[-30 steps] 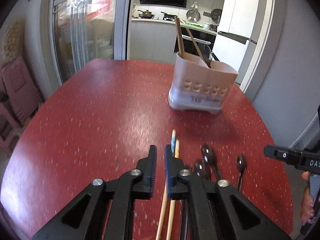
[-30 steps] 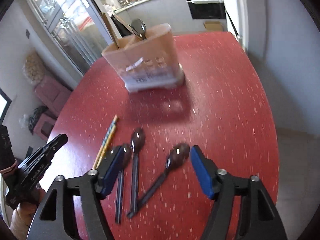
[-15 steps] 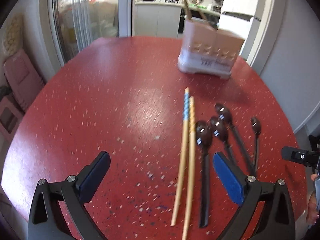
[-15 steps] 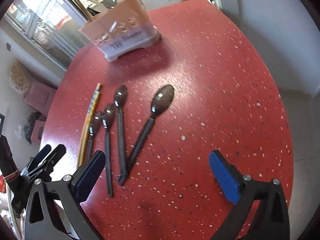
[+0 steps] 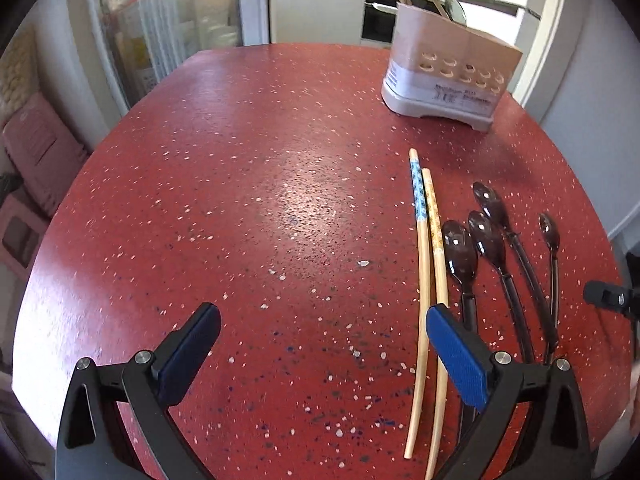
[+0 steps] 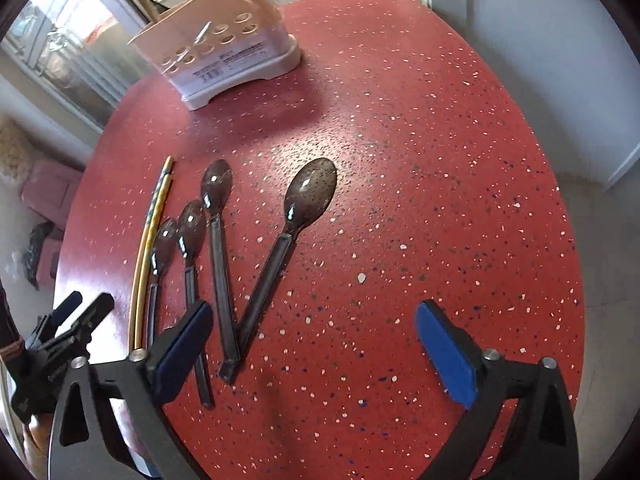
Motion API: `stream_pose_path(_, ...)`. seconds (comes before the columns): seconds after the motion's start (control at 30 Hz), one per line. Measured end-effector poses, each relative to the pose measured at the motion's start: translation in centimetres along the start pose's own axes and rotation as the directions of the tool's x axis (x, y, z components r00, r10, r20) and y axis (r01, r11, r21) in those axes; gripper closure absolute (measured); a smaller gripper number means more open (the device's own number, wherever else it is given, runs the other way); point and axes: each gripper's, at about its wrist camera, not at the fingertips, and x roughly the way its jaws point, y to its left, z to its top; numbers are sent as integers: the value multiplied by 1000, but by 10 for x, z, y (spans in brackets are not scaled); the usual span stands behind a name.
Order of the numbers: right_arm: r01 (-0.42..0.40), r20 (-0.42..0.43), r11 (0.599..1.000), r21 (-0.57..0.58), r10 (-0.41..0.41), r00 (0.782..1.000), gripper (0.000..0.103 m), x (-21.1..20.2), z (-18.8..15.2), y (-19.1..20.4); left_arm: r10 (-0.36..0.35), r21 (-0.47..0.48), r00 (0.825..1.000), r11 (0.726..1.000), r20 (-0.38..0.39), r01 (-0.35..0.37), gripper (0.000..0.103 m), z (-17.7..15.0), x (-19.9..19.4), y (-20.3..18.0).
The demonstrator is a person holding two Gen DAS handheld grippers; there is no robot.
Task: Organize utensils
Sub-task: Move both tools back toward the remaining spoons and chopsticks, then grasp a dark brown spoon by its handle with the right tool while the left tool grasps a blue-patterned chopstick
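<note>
Two wooden chopsticks [image 5: 425, 280] lie side by side on the red speckled table [image 5: 240, 200], with several dark spoons [image 5: 460, 256] just right of them. My left gripper [image 5: 322, 320] hangs open over bare table, its right finger beside the chopsticks. My right gripper [image 6: 314, 312] is wide, its jaws closing, pads touching nothing. The handle ends of the spoons [image 6: 224, 280] lie on the table near its left finger. The biggest spoon [image 6: 312, 196] points away to the right. The chopsticks [image 6: 154, 232] lie left of the spoons. The beige utensil holder [image 5: 448, 76] [image 6: 228, 52] stands at the far side with chopsticks in it.
The round table edge curves close on the right, with a grey wall [image 6: 560, 60] beyond it. Pink chairs [image 5: 36, 152] stand off the left side. A glass door and a kitchen lie behind the holder. The left gripper [image 6: 80, 312] shows at the left edge of the right wrist view.
Both grippers have opened from nearly together to wide apart. Both have sunk toward the table and tipped further down. The chopsticks and spoons lie where they were.
</note>
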Motion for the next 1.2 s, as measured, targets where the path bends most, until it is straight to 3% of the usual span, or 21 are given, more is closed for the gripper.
stream_pose_path(0.17, 14, -30, 998, 54, -12, 999, 26, 11, 12, 1, -8, 54, 1000, 998, -30, 10, 0, 6, 6, -7)
stream_pose_path(0.33, 33, -36, 998, 57, -31, 999, 28, 18, 20, 13, -22, 64, 999, 998, -38, 24, 0, 15, 9, -9)
stream_pose_path(0.53, 115, -38, 992, 50, -113, 993, 34, 28, 29, 27, -15, 91, 998, 996, -57, 20, 0, 22, 18, -13)
stream_pose_path(0.7, 223, -15, 974, -49, -224, 974, 40, 39, 28, 48, 2, 120, 998, 993, -65, 6, 0, 26, 26, -20)
stream_pose_path(0.77, 253, 9, 960, -123, -254, 967, 50, 42, 24, 56, 20, 148, 998, 989, -63, -11, 0, 24, 28, -24)
stream_pose_path(0.8, 243, 21, 957, -159, -242, 970, 53, 41, 22, 58, 18, 152, 998, 988, -56, -9, 0, 23, 27, -24)
stream_pose_path(0.9, 228, 18, 951, -207, -230, 973, 78, 40, 24, 52, 21, 162, 998, 987, -65, -10, 0, 23, 26, -26)
stream_pose_path(0.93, 218, 16, 948, -232, -221, 975, 80, 39, 26, 49, 24, 167, 997, 986, -67, -12, 0, 24, 26, -27)
stream_pose_path(1.07, 162, -4, 933, -320, -172, 985, 82, 36, 29, 38, 20, 194, 996, 981, -84, -3, 0, 33, 30, -34)
stream_pose_path(1.2, 137, -25, 939, -314, -153, 988, 81, 28, 30, 27, -1, 193, 991, 981, -131, 26, 0, 43, 35, -40)
